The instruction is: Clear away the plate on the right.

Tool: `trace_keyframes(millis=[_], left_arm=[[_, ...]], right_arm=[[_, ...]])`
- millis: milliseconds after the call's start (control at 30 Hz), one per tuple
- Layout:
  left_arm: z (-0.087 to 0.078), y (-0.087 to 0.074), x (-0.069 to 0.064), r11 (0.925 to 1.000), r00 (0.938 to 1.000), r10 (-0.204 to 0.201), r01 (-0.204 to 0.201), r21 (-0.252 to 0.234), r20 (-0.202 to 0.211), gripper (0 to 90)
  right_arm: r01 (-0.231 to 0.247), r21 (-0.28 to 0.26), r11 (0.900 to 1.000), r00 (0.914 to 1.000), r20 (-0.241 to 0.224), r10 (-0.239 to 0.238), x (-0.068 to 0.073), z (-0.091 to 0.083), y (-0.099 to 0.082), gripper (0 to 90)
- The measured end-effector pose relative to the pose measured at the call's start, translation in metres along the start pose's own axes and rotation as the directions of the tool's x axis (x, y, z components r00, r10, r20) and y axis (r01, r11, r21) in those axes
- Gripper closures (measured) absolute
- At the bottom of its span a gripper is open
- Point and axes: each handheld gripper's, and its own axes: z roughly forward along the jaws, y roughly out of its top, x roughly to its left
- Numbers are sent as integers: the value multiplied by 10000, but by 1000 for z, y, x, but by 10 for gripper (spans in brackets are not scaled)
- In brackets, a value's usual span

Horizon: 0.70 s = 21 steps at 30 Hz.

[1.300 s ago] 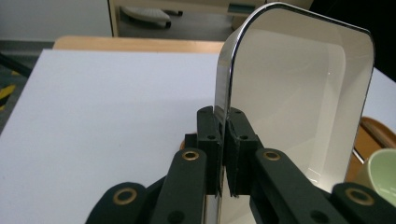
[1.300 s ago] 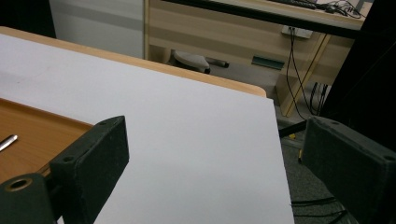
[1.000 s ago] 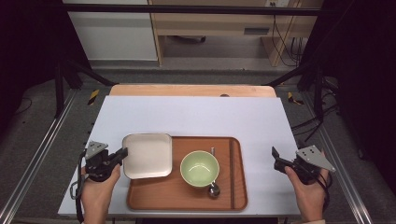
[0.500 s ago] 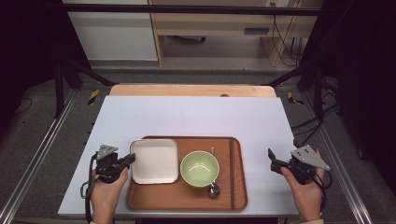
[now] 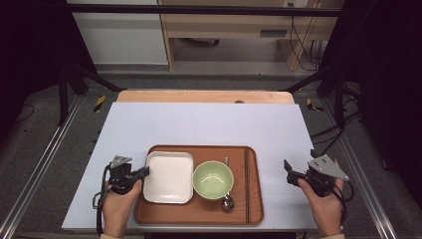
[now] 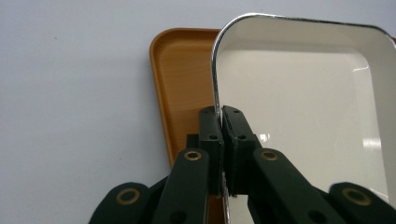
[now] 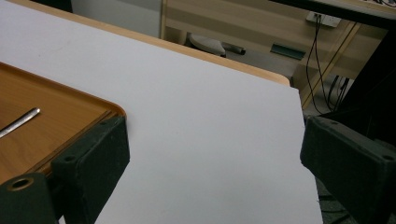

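Left gripper (image 5: 141, 174): clamped on white dish (image 5: 169, 177) rim, dish on brown tray (image 5: 251, 209) left of green bowl (image 5: 213, 179) | right gripper (image 5: 288, 175): jaws wide, nothing held, over bench (image 5: 199, 124) | writing: none legible

High view: fixed cam above the near side of the table (image 5: 199, 124), facing fwd and down, far enough to take in the whole tray (image 5: 199, 216) plus floor beyond. Left gripper view: rides the left gripper (image 6: 223, 140), very close, looking along its jaws at the plate (image 6: 299, 107) rim and the tray's corner. Right gripper view: low, just right of the tray, facing across the table toward the far edge. All three share the tray and table.
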Motion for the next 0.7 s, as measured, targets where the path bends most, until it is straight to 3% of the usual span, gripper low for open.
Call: trace_keyframes(millis=[367,433,467,533,567,633,700], left_arm=[[10,-7,-1,9997,10000,37,-37,226,-6,861],[9,-7,-5,9993,9993,377,-377,-34,74,839],[7,-7,-5,9981,9983,586,-587,-186,-75,820],[5,-5,-9,9932,9958,909,-916,-717,-132,723],[4,-4,-10,9915,9939,1069,-1086,-723,-265,695],[2,0,-13,9787,9838,1712,-1760,-1055,-529,621],[2,3,-14,9700,9775,1984,-2063,-1285,-712,567]], right_arm=[[39,98,9999,9999,-127,-38,1,2,-1,86],[52,110,9999,9999,-158,-51,2,2,-1,86],[77,106,9999,9998,-168,-75,1,3,-1,86],[22,124,9999,9998,-190,-20,1,3,-1,86],[8,125,9999,9998,-199,-6,1,3,-1,86],[-13,131,9999,9997,-231,16,1,3,-1,85],[39,128,9999,9996,-265,-36,1,3,-1,84]])
